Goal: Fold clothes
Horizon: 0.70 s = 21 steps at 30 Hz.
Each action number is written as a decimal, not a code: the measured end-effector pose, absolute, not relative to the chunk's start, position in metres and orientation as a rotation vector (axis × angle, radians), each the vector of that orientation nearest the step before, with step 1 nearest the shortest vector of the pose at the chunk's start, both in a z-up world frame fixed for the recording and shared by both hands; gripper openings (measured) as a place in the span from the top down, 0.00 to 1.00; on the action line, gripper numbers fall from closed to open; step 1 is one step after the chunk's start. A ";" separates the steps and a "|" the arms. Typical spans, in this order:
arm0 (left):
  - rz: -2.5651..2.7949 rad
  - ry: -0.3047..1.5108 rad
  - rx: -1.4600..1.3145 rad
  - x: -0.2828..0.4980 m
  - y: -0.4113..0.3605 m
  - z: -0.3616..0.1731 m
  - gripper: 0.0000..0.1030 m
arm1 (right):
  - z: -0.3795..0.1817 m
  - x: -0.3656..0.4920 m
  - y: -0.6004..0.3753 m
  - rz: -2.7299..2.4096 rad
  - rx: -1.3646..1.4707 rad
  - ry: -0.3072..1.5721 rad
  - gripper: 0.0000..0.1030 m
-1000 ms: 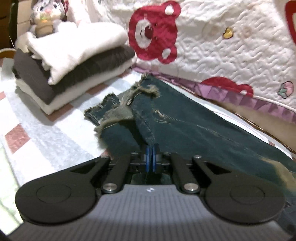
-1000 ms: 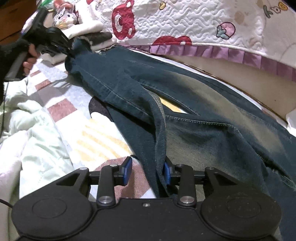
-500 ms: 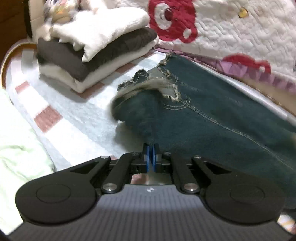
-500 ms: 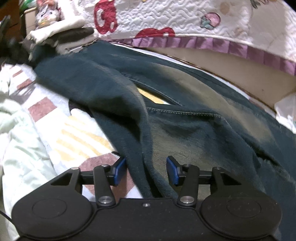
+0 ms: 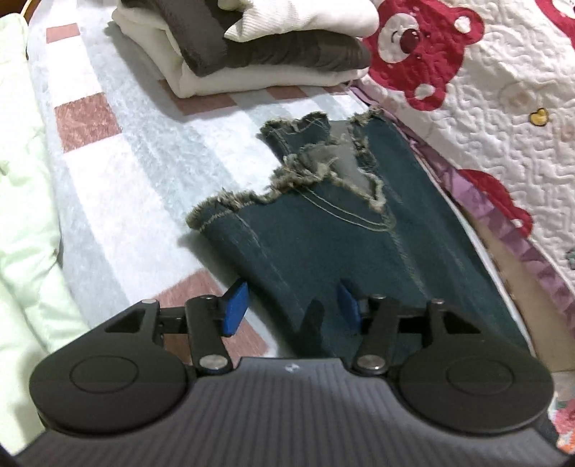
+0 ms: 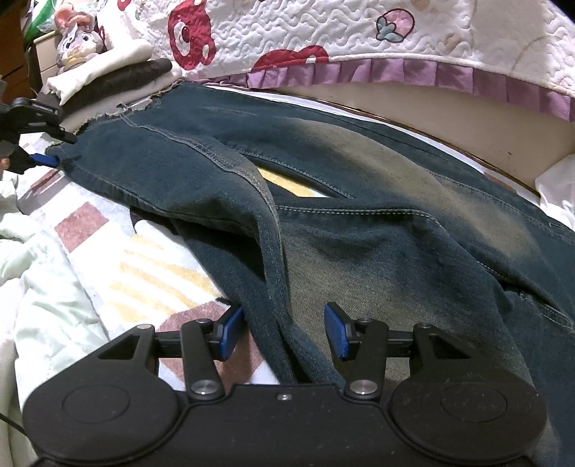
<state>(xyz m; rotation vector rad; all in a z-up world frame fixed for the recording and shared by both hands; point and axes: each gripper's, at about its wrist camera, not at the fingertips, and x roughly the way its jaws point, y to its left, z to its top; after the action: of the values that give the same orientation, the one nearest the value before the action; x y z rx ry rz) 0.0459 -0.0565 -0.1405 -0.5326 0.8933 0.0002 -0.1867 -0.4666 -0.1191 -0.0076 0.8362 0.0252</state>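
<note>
Checked bedding (image 5: 118, 151) in white, pale blue and reddish-brown squares is spread under everything, and a quilt (image 6: 323, 32) printed with red bears and strawberries is draped along the far side, edged by a purple frill. A pair of dark blue jeans (image 6: 359, 222) is laid lengthwise across the bedding, the frayed leg ends (image 5: 323, 158) pointed toward a stack of folded clothes (image 5: 258, 46), from which they are kept apart by a strip of bare bedding. The left gripper (image 5: 291, 305) is seen with its blue pads spread apart; the near edge of one leg is lain between them, but nothing is clamped. The right gripper (image 6: 284, 330) is likewise held apart, and a raised fold of denim seam is passed between its pads without being pinched. In the right wrist view the left gripper (image 6: 39, 151) is found at the far left, right at the hem of the leg. A gap between the two legs is left open, where yellow-striped bedding is shown. No readable writing or brand mark can be made out. A pale green blanket (image 5: 21, 215) is bunched along the left edge, and a plush toy (image 6: 75, 46) is set behind the stack. Open bedding is left between the jeans and the green blanket.
</note>
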 end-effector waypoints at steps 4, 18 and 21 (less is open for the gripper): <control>-0.034 0.860 -0.321 0.050 -0.078 -0.128 0.98 | -0.119 -0.200 -0.465 0.006 -0.054 0.846 0.47; -0.021 0.724 -0.225 0.021 -0.058 -0.076 0.98 | -0.117 -0.221 -0.443 0.029 -0.210 0.842 0.40; 0.007 0.746 -0.209 0.015 -0.054 -0.085 0.98 | -0.114 -0.224 -0.425 0.077 -0.266 0.819 0.53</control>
<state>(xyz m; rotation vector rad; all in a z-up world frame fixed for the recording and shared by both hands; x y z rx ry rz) 0.0153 -0.0536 -0.0851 -0.2085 0.7459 0.0072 -0.2239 -0.4249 -0.1144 -0.2665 0.8195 0.0767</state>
